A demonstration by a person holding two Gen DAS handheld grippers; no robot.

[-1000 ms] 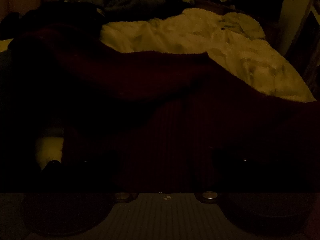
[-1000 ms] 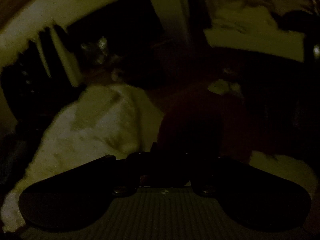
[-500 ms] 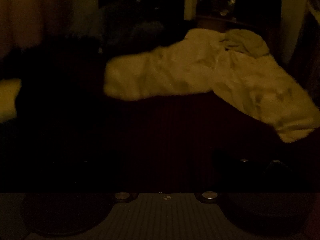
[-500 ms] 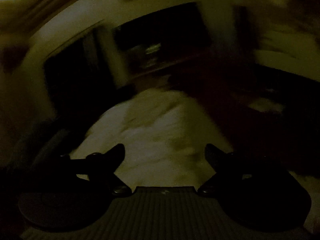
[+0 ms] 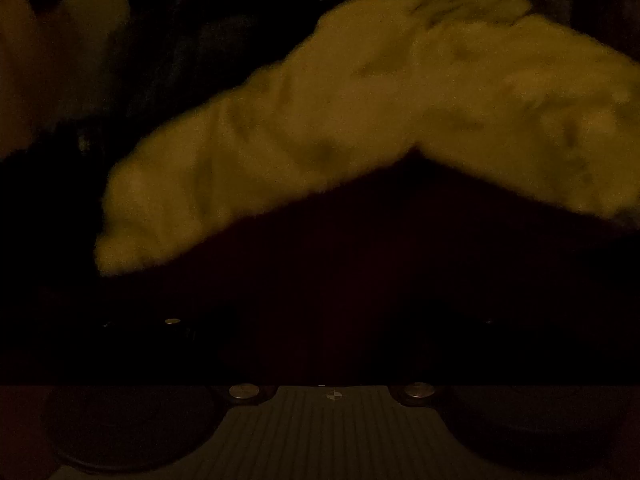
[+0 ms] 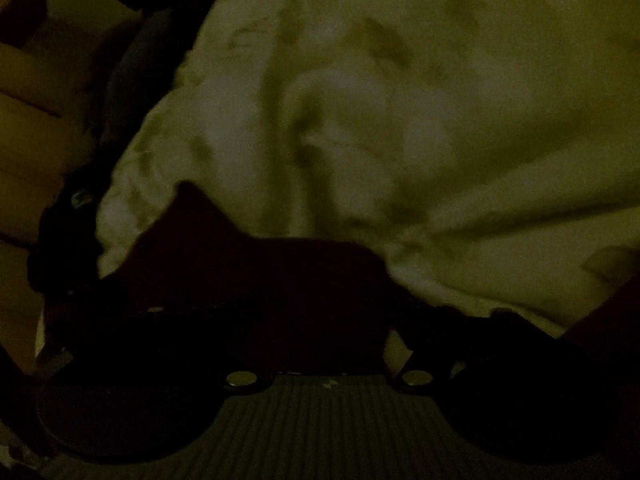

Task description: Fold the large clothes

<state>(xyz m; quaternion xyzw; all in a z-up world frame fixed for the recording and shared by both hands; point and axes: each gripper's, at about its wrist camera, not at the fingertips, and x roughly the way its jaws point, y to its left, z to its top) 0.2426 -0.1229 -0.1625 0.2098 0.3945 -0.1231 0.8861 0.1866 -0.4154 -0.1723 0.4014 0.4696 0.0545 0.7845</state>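
The scene is very dark. A dark red garment [image 5: 360, 272] fills the lower half of the left wrist view and hides my left gripper [image 5: 332, 332]; I cannot make out its jaws. In the right wrist view the same red garment [image 6: 256, 276] lies over the left finger of my right gripper [image 6: 332, 320]. The right fingers [image 6: 508, 324] stand wide apart. A corner of the red cloth sticks up at left.
A pale fluffy blanket [image 5: 380, 96] lies behind the red garment, and it fills most of the right wrist view [image 6: 400, 100]. Dark clothing [image 5: 200, 48] lies at the back left. Pale furniture [image 6: 32, 120] stands at the left edge.
The right gripper went from shut to open and swung down close over the pale blanket and red cloth. The left view moved closer; the red garment now rises to a peak in front.
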